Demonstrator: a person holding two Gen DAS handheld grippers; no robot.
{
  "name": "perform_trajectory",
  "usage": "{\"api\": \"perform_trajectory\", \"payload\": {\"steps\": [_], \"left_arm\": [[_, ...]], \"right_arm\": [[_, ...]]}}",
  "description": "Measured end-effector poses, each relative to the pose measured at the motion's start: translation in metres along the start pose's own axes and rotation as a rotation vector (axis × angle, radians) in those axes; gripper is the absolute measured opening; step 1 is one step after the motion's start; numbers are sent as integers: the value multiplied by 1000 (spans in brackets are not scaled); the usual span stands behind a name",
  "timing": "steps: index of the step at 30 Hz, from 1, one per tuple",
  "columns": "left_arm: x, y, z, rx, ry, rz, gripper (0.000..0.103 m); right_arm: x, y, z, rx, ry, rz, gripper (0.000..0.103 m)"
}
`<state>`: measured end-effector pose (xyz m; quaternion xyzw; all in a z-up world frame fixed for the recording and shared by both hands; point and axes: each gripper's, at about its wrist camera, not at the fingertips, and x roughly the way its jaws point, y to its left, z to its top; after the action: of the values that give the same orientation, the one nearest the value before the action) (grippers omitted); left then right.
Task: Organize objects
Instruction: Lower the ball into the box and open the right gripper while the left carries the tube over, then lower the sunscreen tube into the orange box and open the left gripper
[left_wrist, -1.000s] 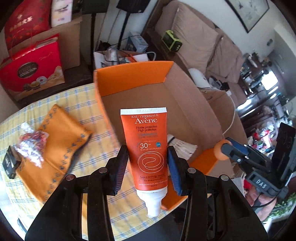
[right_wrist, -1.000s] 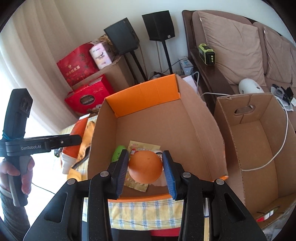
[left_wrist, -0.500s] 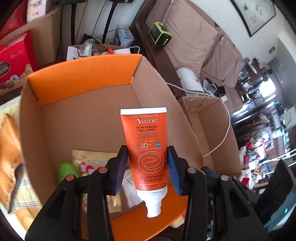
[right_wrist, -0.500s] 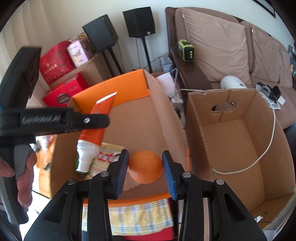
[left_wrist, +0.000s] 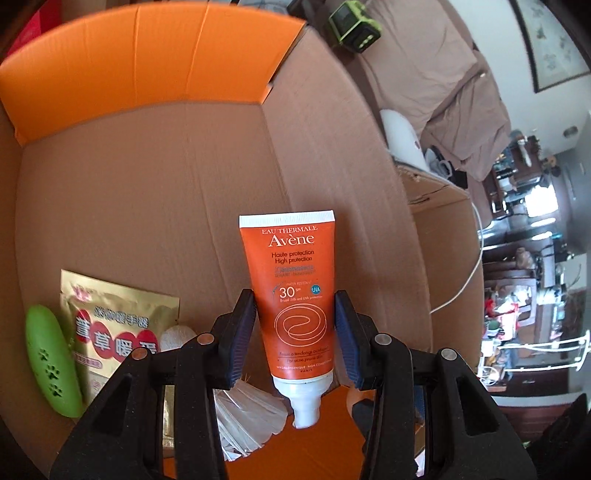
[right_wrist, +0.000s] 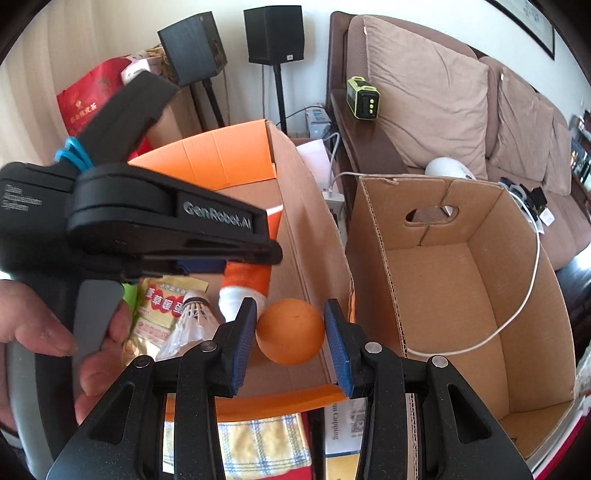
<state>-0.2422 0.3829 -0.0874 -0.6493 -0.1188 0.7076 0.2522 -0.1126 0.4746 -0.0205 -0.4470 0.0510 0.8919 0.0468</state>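
Note:
My left gripper (left_wrist: 294, 336) is shut on an orange Avène sunscreen tube (left_wrist: 291, 280), cap toward me, held inside the orange-flapped cardboard box (left_wrist: 155, 192). On the box floor lie a green case (left_wrist: 53, 365), a gold packet (left_wrist: 114, 328) and a white shuttlecock (left_wrist: 243, 413). My right gripper (right_wrist: 290, 343) is shut on an orange ball (right_wrist: 290, 332) over the same box's right wall (right_wrist: 306, 229). The left gripper's black body (right_wrist: 147, 221) and the tube (right_wrist: 243, 284) show in the right wrist view.
A second open cardboard box (right_wrist: 461, 280) with a white cable (right_wrist: 532, 277) stands to the right. A yellow checked cloth (right_wrist: 258, 443) lies below my right gripper. A sofa (right_wrist: 443, 110), speakers (right_wrist: 273, 35) and red gift bags (right_wrist: 88, 99) stand behind.
My left gripper has carried the tube from above the table deeper into the orange box. My right gripper with the ball has stayed near the box's right wall.

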Motion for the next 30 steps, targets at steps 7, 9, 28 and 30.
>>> {"api": "perform_trajectory", "payload": {"steps": [7,9,28,30], "left_arm": [[10,-3,-3,36,33,6,40],[8,-6,-4,51,40,8,40],[-118,24,-43,213,-149,50,83],[-134,31,-52,231,-181,49,83]], "right_arm": [[-5,5,-1,-19,3,-37,43],[-7,3,-1,-7,4,-29,43],[-52,23,9,16,-87,45,62],[-54,28,10,16,-89,56,70]]}}
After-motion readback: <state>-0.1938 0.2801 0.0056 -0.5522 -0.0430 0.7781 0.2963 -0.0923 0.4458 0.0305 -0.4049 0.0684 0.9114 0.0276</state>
